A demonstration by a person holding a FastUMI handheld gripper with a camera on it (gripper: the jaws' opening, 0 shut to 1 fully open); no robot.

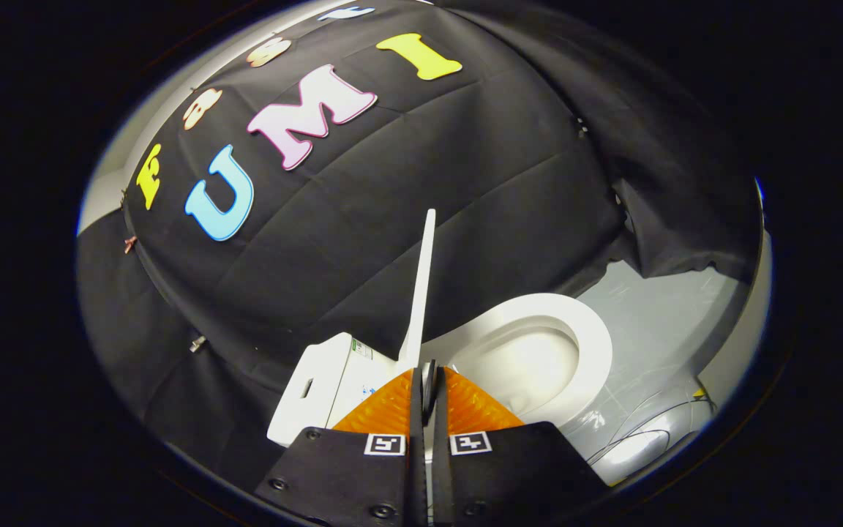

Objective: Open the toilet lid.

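The white toilet lid (423, 293) stands raised and nearly upright, seen edge-on as a thin sheet rising straight ahead of the fingers. Its lower edge runs into the narrow gap between my fingertips. My gripper (429, 380) is shut on the lid, with one pad on each face. To the right of the lid lies the white toilet seat (593, 329), a ring around the uncovered bowl (531, 366). Left of the lid sits the white rear unit of the toilet (323, 384).
Black cloth walls close in behind and to the left of the toilet. Grey floor (663, 315) lies beyond the seat on the right, with thin cables (630, 439) trailing over it near a pale wall base.
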